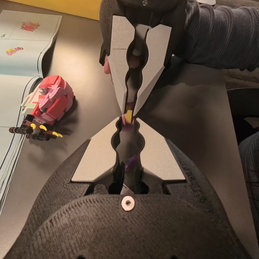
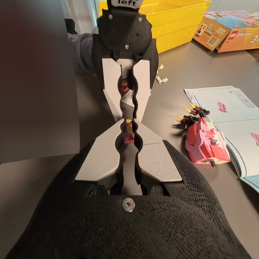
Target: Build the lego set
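Holding a small pink-and-yellow brick piece [image 1: 128,119] between them, the two tools meet tip to tip above the desk [image 1: 86,58]. The left tool [image 1: 127,119] is clamped on the pink lower part of the piece, its pads pressed to both sides, while the right tool [image 2: 128,123] is closed on the yellow end, with more pink brick running back between its fingers [image 2: 112,134]. Judging from this, the step in hand is a join or a pull between two small parts, and it would go best with both tools kept in one straight line, so that force runs along the studs and not across them. A twist would likely lever the yellow part out sideways, since so little of it is gripped. Firm, steady pressure matters more than speed. Well to the side on the desk lie a red-and-pink model [image 2: 206,141] with yellow claws [image 2: 189,110], touching an open booklet [image 2: 227,105]; farther back are loose white bricks [image 2: 161,78], a yellow bin [image 2: 175,21] and a box [image 2: 231,30].
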`<state>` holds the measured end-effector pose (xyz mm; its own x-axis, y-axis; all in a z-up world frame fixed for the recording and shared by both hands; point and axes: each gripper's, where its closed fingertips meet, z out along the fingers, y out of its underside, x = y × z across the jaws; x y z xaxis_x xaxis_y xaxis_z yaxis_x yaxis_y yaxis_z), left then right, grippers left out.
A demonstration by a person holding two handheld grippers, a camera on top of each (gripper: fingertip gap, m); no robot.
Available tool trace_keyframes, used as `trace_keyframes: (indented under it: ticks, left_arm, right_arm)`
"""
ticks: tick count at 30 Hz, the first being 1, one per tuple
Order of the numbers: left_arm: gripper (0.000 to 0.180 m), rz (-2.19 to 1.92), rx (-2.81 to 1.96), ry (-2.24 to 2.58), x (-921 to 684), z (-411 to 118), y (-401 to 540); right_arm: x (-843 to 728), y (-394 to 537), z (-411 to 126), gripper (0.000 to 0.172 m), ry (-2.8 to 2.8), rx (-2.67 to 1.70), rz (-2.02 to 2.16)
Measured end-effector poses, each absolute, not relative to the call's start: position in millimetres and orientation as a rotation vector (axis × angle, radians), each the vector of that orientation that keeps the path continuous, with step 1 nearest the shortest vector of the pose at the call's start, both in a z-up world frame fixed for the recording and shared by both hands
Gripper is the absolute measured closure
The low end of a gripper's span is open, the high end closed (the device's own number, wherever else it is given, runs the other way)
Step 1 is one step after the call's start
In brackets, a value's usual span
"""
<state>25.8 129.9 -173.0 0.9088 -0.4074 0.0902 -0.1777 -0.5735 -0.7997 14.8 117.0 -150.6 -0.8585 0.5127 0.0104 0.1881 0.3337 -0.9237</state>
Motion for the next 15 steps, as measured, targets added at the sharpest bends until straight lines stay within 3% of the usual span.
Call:
trace_keyframes:
  ticks: [15]
  left_arm:
    - [0.164,-0.352,-2.168,0.411,26.9,-168.7,129.7]
  right_arm:
    - [15.4,120.0,-151.9,0.164,-2.311,-0.63,1.521]
